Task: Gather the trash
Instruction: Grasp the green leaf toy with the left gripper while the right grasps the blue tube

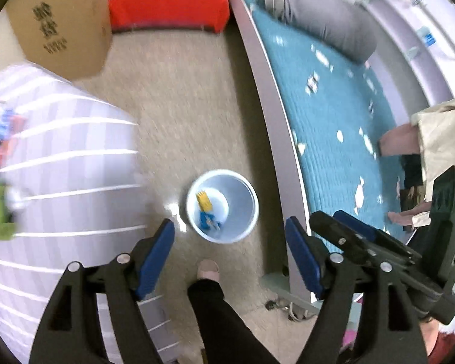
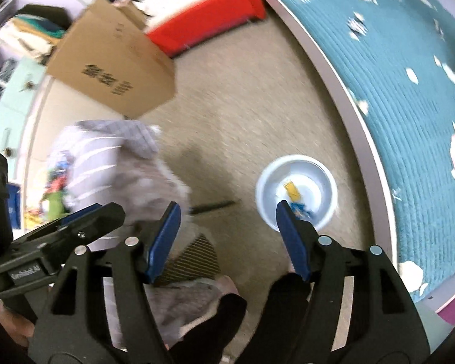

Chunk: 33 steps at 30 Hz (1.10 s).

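Your left tongs (image 1: 230,254) and right tongs (image 2: 227,236) are both open and hold nothing. The trash (image 1: 206,209), yellow and blue bits, sits inside the white bin (image 1: 245,227) on the floor, beside the bed (image 1: 333,115).

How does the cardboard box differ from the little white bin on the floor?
The cardboard box is brown, angular and printed with dark characters; the white bin is round and plain. The box looks far larger. The bin's open top shows yellow and blue trash inside; the box's contents are hidden. Both sit on the carpet.
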{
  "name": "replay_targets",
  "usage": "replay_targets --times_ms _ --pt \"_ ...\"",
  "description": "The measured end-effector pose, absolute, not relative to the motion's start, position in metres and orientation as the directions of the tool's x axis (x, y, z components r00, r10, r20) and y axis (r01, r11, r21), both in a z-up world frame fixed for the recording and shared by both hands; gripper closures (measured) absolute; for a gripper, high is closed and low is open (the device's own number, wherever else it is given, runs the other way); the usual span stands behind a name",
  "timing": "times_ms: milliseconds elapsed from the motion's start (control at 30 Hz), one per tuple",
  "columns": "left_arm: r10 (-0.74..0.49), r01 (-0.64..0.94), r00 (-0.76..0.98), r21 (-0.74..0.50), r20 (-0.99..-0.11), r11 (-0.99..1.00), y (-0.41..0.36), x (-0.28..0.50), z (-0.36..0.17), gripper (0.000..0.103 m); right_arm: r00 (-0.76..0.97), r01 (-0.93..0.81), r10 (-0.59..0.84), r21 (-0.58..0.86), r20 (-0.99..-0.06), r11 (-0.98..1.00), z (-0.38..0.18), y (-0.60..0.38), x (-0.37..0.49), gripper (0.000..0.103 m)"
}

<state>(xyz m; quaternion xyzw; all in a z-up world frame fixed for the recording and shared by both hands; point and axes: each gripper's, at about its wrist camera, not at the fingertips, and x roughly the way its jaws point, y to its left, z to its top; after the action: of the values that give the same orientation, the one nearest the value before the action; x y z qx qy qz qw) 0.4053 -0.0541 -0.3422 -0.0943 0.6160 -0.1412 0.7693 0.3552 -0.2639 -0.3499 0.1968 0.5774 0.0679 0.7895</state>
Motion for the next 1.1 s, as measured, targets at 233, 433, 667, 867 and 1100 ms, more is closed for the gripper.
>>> replay_targets --times_ms 233,433,667,867,1100 --pt "-0.214 0.080 0.333 -0.199 -0.918 0.977 0.069 0.365 -0.289 0.026 0.379 -0.009 0.410 0.439 -0.830 0.898 -0.299 -0.150 0.335 0.037" --pt "-0.138 0.086 0.345 -0.115 -0.928 0.990 0.147 0.356 -0.282 0.026 0.367 -0.050 0.439 0.454 -0.820 0.890 -0.300 -0.071 0.329 0.037" --pt "-0.111 0.206 0.267 -0.056 -0.957 0.977 0.155 0.381 -0.307 0.026 0.370 -0.026 0.402 0.423 -0.838 0.906 -0.307 -0.036 0.318 0.037" --pt "-0.035 0.282 0.250 0.038 -0.968 0.959 0.141 0.396 -0.329 0.026 0.370 0.006 0.376 0.407 -0.849 0.913 -0.313 -0.031 0.319 0.037" --pt "-0.082 0.312 0.154 -0.030 -0.985 0.950 0.147 0.398 -0.347 0.085 0.369 0.037 0.375 0.416 -0.851 0.909 -0.317 -0.027 0.325 0.038"
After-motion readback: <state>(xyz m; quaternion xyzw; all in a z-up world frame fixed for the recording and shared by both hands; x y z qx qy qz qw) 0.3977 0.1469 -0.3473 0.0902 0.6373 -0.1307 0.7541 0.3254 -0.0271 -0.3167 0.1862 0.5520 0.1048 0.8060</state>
